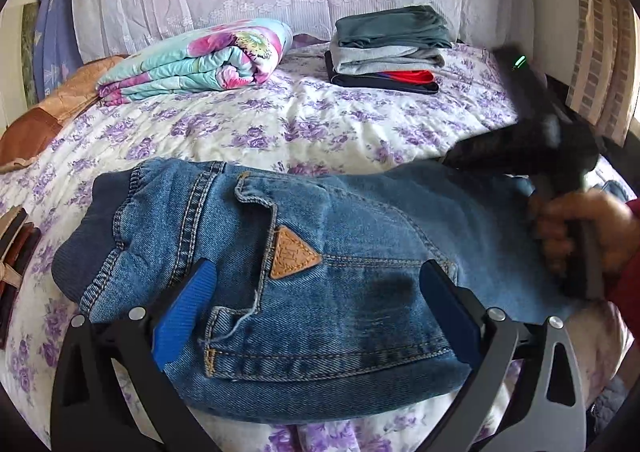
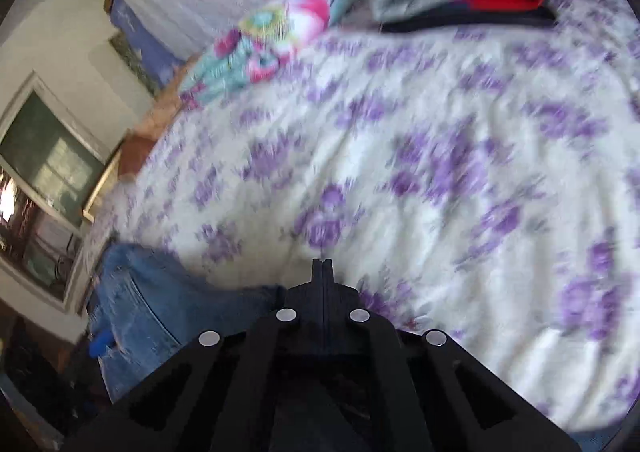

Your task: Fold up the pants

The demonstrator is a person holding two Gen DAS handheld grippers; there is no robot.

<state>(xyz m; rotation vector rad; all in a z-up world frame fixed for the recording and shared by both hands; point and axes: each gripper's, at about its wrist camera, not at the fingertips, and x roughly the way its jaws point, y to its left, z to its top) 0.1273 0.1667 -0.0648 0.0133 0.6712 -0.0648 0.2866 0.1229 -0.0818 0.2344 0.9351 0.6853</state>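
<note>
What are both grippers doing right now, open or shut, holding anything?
Left gripper: open, fingers spread over the folded jeans, no pinch visible.
Right gripper: shut, nothing visible between its fingertips, above the bedspread.

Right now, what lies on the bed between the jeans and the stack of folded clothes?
Nothing: in the left wrist view only bare floral bedspread separates the jeans from the stack of folded clothes.
</note>
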